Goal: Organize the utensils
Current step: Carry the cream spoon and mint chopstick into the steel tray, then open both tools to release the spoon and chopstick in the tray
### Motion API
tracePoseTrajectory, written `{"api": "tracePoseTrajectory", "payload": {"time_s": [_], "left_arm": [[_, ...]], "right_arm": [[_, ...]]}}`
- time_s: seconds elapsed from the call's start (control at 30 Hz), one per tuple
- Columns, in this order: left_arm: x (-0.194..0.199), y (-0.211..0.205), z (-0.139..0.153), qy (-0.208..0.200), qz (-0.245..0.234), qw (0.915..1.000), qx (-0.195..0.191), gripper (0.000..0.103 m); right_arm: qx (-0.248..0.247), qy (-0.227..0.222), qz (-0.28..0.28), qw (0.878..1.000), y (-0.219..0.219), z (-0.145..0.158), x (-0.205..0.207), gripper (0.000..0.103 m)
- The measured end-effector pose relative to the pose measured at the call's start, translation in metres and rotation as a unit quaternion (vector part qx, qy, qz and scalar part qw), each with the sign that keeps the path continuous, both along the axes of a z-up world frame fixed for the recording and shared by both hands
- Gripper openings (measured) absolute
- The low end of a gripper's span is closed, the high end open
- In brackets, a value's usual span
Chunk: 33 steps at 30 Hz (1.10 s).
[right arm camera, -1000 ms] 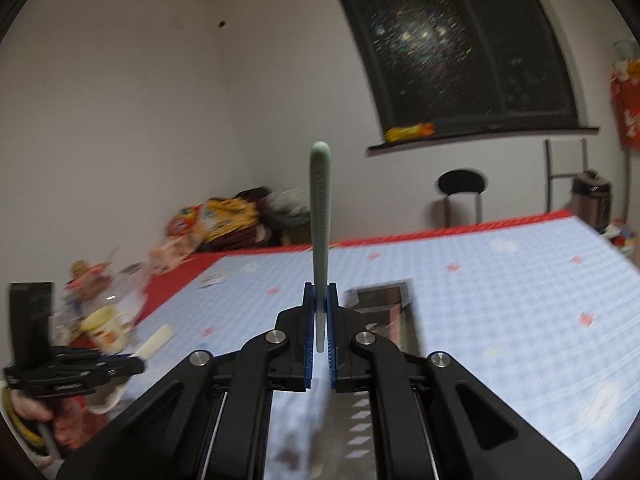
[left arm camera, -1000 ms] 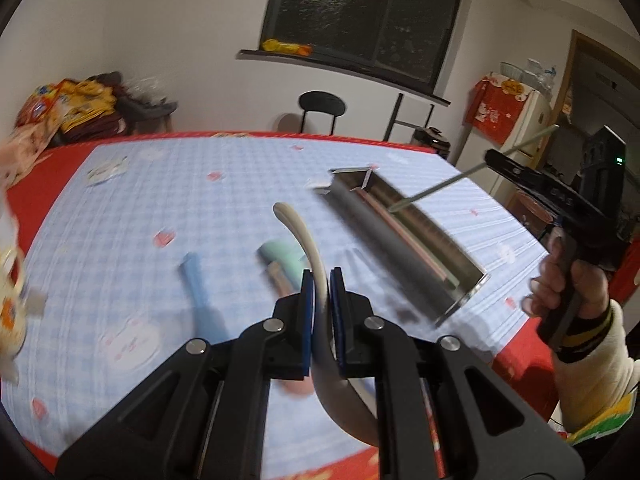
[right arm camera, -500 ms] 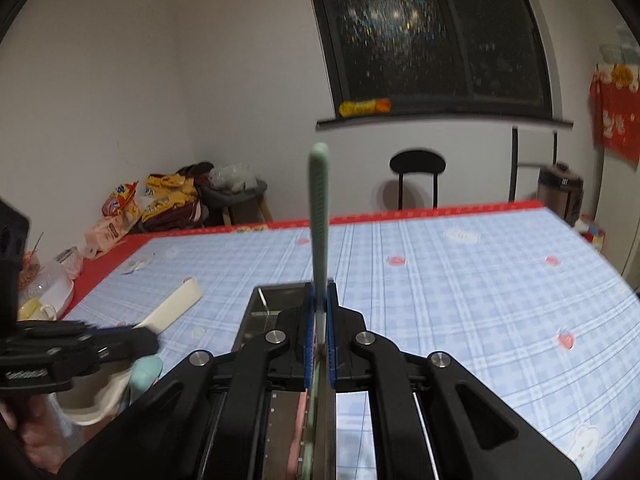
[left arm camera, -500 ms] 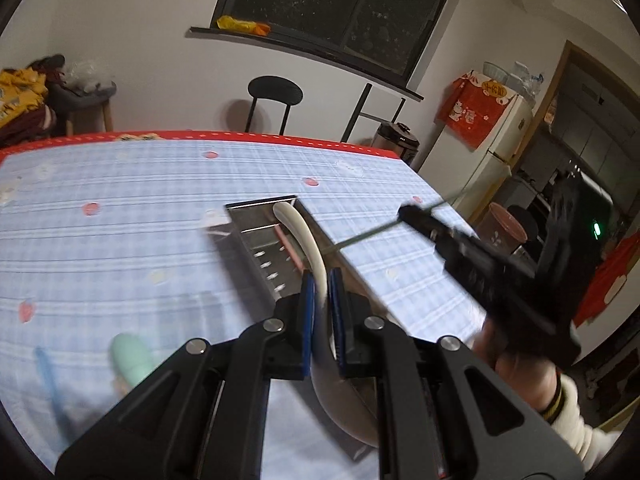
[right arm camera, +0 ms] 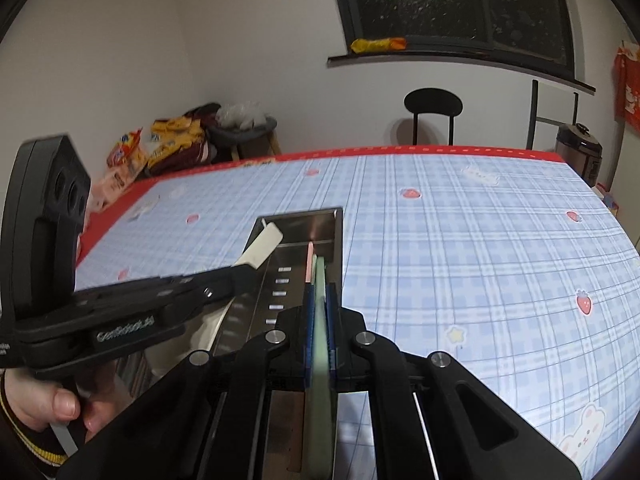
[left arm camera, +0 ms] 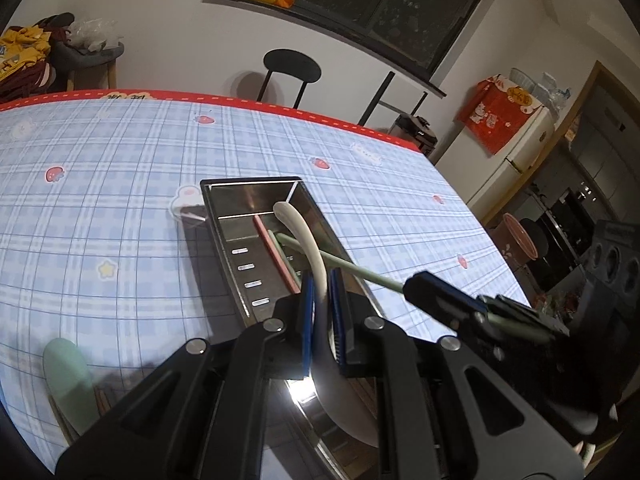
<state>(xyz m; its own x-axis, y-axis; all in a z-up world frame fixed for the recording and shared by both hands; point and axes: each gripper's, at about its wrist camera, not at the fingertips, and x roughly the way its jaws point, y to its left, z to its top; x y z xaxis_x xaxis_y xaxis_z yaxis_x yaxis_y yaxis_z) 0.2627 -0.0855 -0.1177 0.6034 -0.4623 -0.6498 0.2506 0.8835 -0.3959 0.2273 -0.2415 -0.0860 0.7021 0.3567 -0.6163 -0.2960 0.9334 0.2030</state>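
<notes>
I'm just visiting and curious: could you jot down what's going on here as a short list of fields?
Setting: table with blue plaid cloth
Container: metal tray, slotted bottom
Left gripper: shut on a white spoon, handle out over the tray
Right gripper: shut on a green utensil, tip reaching into the tray
Already in tray: pink stick
Still on cloth: mint utensil, at the near edge
Held by: a person's hand on each gripper's grip

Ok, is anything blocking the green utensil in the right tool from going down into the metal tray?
Nothing visible blocks it. The green utensil already points along the tray, above a pink stick lying inside. The cream spoon in the left tool sits on the tray's other side.
</notes>
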Motion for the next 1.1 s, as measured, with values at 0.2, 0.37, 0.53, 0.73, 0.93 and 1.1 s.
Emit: {"api": "tracePoseTrajectory", "payload": {"time_s": [0.2,0.37,0.53,0.73,0.93,1.1], "left_arm": [[0.006,-0.001,-0.006,0.009,0.006,0.9999,0.008,0.013],[0.013,-0.004,-0.012,0.017,0.005,0.9997,0.018,0.013],[0.015,-0.005,-0.015,0.022,0.004,0.9995,0.022,0.013],[0.015,-0.005,-0.013,0.015,0.006,0.9995,0.027,0.013],[0.012,-0.003,0.005,-0.013,0.012,0.9989,0.043,0.021],[-0.002,0.009,0.023,-0.044,0.026,0.9958,0.076,0.047]], "right_arm": [[-0.009,0.019,0.012,1.000,0.006,-0.008,0.002,0.006],[-0.007,0.028,0.018,0.999,0.007,-0.009,0.001,0.007],[-0.003,0.033,0.026,0.999,0.008,-0.009,0.000,0.007],[-0.002,0.030,0.019,0.999,0.006,-0.007,-0.001,0.010],[0.000,0.011,-0.008,1.000,-0.005,0.001,-0.003,0.049],[-0.001,0.008,-0.033,0.999,-0.011,0.003,-0.002,0.088]]}}
